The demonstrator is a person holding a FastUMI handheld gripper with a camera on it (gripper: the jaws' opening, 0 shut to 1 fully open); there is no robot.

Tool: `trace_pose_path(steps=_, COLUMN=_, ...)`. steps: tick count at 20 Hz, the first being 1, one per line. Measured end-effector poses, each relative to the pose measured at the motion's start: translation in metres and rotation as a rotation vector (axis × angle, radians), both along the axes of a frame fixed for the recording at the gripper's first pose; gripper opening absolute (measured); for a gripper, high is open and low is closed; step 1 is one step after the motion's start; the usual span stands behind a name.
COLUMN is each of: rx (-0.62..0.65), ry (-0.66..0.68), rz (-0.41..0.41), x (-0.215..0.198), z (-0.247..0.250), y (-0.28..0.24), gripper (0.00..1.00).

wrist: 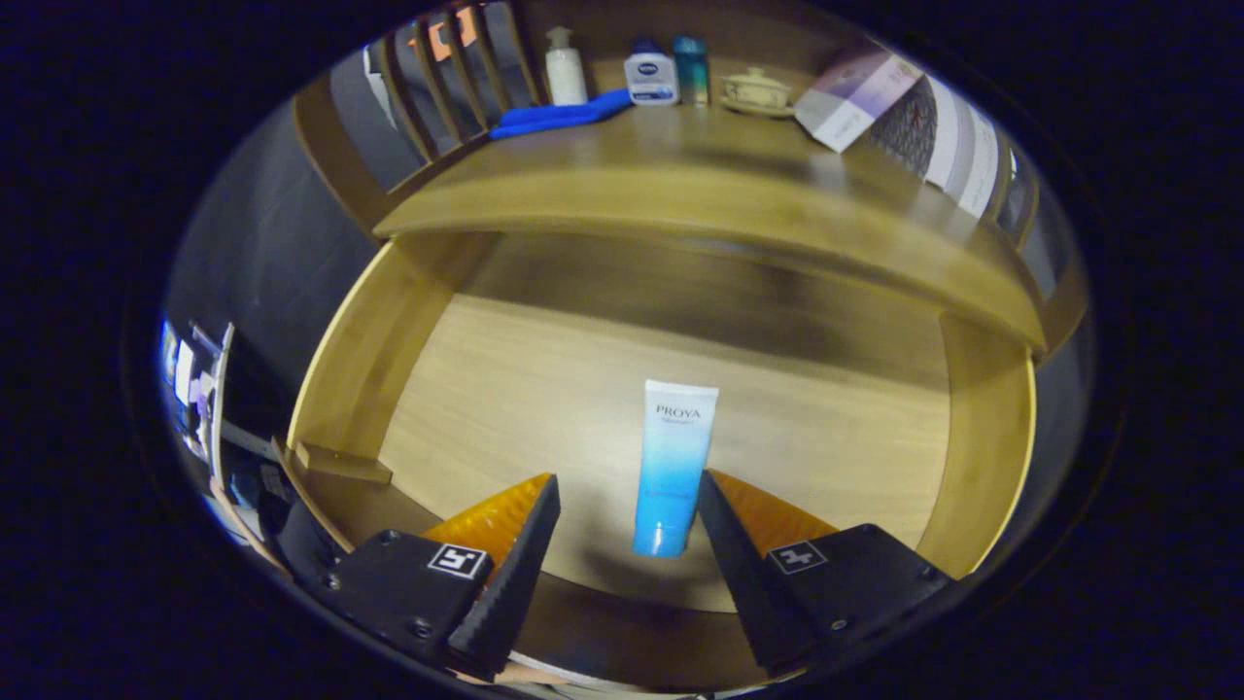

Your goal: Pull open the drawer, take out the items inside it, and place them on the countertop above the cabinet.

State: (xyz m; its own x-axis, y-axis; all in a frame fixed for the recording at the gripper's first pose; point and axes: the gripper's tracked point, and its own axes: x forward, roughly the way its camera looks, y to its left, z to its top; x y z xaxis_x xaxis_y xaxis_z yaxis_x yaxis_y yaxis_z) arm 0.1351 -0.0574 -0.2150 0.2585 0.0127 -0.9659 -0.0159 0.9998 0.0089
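The wooden drawer [982, 457] is pulled open below me. On its floor lies a white-and-blue tube [673, 467], cap end toward me. My gripper [627, 498] hangs open above the drawer's front part, and the tube's lower half lies between the fingers, close to the right finger [724, 530] and apart from the left one. Neither finger presses on it. The countertop [700, 185] runs above the drawer, beyond the fingers.
Along the back of the countertop stand a white pump bottle [565, 68], a white-and-blue bottle [650, 74], a teal can [691, 68], a lidded ceramic dish [755, 91], a blue cloth [559, 116] and a leaning box [855, 97]. A chair back [437, 78] rises at the left.
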Motion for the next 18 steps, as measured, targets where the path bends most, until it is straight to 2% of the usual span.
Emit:
trace_pose_path(steps=7, rx=-0.045, ry=0.085, rz=-0.037, x=0.0, z=-0.024, y=-0.009, gripper=0.84)
trace_pose_path(steps=8, rx=-0.057, ry=0.076, rz=-0.043, x=0.001, z=-0.026, y=-0.011, gripper=0.8)
trace_pose_path(steps=12, rx=-0.076, ry=0.062, rz=-0.034, x=0.0, z=-0.028, y=-0.014, gripper=0.48)
trace_pose_path(steps=18, rx=-0.085, ry=0.079, rz=-0.029, x=-0.002, z=-0.03, y=-0.012, gripper=0.47)
